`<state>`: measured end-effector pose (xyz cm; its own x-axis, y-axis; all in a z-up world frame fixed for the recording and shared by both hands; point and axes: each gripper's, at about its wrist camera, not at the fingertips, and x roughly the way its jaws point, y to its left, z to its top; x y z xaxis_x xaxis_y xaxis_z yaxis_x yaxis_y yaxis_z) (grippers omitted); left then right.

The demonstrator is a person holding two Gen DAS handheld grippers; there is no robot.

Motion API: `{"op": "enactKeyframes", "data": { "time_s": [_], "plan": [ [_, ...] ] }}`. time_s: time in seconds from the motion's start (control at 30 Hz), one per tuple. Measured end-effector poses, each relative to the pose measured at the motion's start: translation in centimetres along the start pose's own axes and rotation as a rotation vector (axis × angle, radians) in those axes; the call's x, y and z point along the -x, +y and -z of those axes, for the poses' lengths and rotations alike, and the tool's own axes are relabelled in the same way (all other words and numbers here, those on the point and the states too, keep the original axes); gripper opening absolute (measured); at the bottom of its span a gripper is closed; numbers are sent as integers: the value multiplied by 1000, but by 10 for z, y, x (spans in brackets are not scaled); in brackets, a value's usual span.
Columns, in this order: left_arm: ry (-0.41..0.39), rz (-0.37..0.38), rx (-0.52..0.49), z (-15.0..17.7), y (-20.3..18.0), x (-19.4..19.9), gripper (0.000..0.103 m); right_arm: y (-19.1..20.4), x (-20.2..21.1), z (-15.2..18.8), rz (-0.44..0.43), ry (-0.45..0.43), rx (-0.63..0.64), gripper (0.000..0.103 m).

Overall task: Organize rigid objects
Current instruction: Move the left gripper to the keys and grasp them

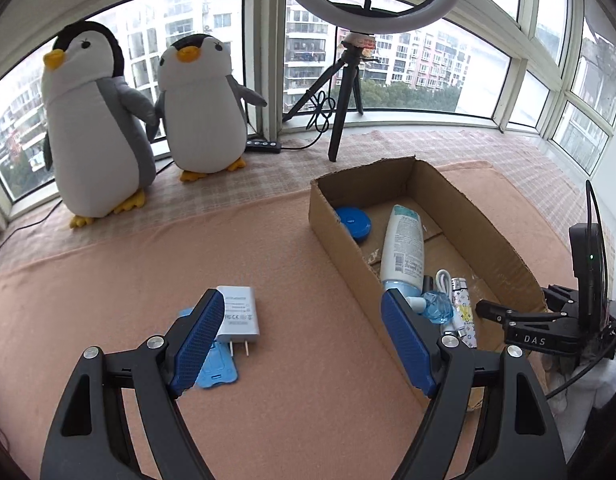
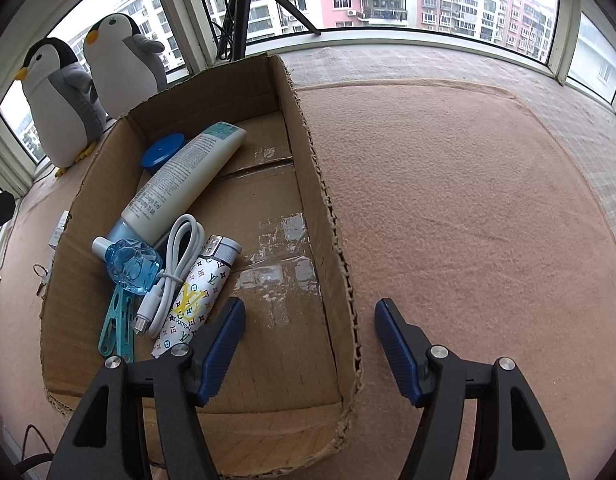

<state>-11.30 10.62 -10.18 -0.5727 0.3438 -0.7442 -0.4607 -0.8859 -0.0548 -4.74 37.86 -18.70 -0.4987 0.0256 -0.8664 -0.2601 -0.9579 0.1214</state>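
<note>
On the pink blanket left of the cardboard box [image 1: 464, 208], a grey charger [image 1: 239, 314] lies atop a blue card. It looks light, hard and smooth; grip its flat sides. Left gripper [image 1: 299, 344] hangs spread and empty; right gripper [image 2: 310, 346] likewise, astride the box wall.

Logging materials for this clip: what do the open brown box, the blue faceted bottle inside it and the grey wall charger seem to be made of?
Open brown box: corrugated cardboard, matte, with ragged torn edges and tape residue. Blue faceted bottle: clear, glossy, light passes through; glass or hard plastic, can't tell which. Grey wall charger: smooth matte plastic shell with printed markings and two metal prongs.
</note>
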Motion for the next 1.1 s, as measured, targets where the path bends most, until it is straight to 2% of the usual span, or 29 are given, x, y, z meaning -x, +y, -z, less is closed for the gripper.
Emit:
{"op": "enactKeyframes", "data": {
  "time_s": [0.2,0.37,0.47,0.53,0.83,1.1],
  "plan": [
    [54,-67,-16,24,55,7,79,0,0,0,2,0,2,63],
    [99,-57,-29,35,93,5,69,-1,1,0,13,0,5,66],
    [119,-22,-30,38,106,1,64,0,1,-1,24,2,6,67],
    [134,14,-36,40,111,-4,57,1,1,-1,35,5,12,68],
    [181,105,-156,43,108,-22,48,7,4,-1,74,13,17,68],
    [206,151,-172,40,118,-36,32,7,7,2,89,17,-9,68]
  ]
}}
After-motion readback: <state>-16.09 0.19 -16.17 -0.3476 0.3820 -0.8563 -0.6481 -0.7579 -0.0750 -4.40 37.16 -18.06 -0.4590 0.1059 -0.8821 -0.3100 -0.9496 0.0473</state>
